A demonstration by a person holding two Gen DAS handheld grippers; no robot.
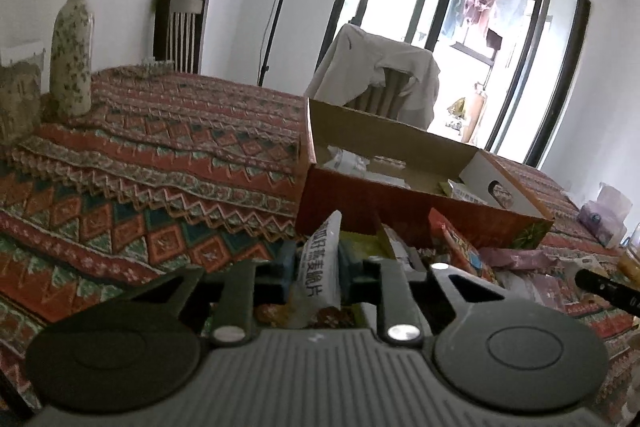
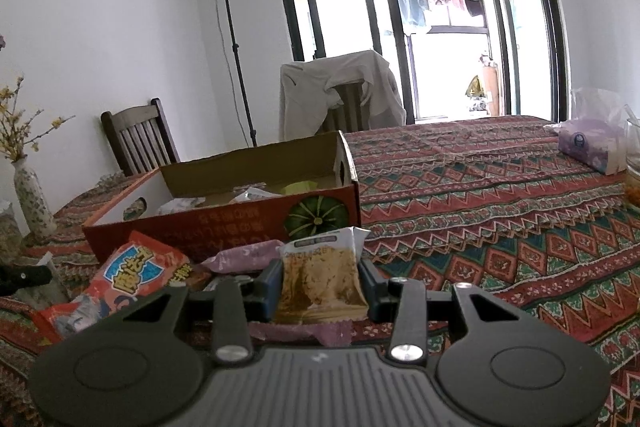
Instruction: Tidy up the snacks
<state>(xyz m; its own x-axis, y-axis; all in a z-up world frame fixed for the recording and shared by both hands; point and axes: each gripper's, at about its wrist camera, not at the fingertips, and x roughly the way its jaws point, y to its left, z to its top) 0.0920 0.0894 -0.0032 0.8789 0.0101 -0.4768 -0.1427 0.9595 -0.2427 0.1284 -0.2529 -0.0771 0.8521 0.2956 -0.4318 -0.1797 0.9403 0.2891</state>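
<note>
Left gripper (image 1: 318, 267) clamps glossy white packet (image 1: 320, 259) | right gripper (image 2: 320, 281) pinches crinkly clear packet (image 2: 320, 275)

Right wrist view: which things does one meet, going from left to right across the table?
Floral ceramic vase with yellow twigs → red and blue snack packet → open red cardboard box with a pumpkin picture → clear packet of brown crisps held in the right gripper → purple tissue pack.

Daylight pours in from the glass doors (image 1: 460, 27) around 1 o'clock in my left wrist view and blows out white there. Everything near the lens sits dim and soft (typical backlight). Fisheye bends the door frames, corners vignette black at 11 and 1.
</note>
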